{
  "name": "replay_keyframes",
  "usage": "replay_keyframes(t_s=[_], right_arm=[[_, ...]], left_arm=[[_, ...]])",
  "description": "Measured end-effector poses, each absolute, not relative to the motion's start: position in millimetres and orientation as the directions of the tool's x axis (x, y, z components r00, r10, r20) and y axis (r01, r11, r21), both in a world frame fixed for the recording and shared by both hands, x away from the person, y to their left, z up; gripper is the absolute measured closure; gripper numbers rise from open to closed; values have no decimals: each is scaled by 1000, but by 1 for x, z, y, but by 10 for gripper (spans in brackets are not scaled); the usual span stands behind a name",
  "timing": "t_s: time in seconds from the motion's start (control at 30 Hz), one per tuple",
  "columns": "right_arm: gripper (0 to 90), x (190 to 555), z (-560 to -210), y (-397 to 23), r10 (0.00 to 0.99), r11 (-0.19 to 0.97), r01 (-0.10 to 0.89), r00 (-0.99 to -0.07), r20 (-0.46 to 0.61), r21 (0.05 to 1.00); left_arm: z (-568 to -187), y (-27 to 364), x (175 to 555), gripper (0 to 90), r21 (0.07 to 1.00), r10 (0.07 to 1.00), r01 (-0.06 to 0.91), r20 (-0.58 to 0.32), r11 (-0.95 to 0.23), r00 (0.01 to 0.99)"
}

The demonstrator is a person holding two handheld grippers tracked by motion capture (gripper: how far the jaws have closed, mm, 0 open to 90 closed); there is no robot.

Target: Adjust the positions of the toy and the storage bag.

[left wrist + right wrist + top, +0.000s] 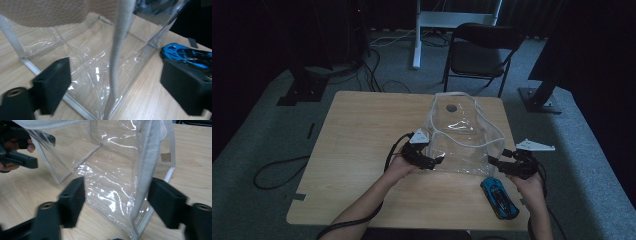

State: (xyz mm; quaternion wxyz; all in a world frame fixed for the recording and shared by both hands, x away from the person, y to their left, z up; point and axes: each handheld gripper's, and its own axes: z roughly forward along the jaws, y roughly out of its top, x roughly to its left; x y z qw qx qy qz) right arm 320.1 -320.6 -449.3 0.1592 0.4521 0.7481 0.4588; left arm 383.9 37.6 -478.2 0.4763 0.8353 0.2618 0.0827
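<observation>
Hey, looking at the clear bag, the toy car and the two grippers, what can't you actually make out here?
- Toy car: left gripper view, partly hidden behind that gripper's right finger.
- Clear bag: top cut off by the upper edge in the right gripper view.
- Right gripper: high view, too small and dim to tell whether it touches the bag.
- Dark spot behind the bag: too small to identify.

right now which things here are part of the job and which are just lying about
In use:
clear plastic bag, upright on the table
blue toy car, beside the bag
left gripper, open
right gripper, open

Lying about:
folding chair
floor cables
</observation>
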Motion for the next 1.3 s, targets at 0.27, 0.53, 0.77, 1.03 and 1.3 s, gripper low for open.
replay_keyframes(t_s=[0.27,0.53,0.77,1.03,1.3], right_arm=[[148,316,-453,-321,831,96,538,-507,230,838],[106,307,-464,-318,831,134,559,-513,214,818],[126,297,-471,-322,835,113,561,-500,227,820],[137,289,-481,-330,841,82,576,-478,254,813],[124,281,-490,-327,848,89,598,-465,254,797]], left_arm=[[-471,49,383,7,847,500,373,-152,-378,852],[-470,62,380,6,855,519,371,-147,-362,842],[-469,77,377,6,854,538,381,-147,-354,830],[-466,100,372,6,848,573,387,-125,-362,810],[-461,128,368,6,842,614,400,-107,-363,782]])
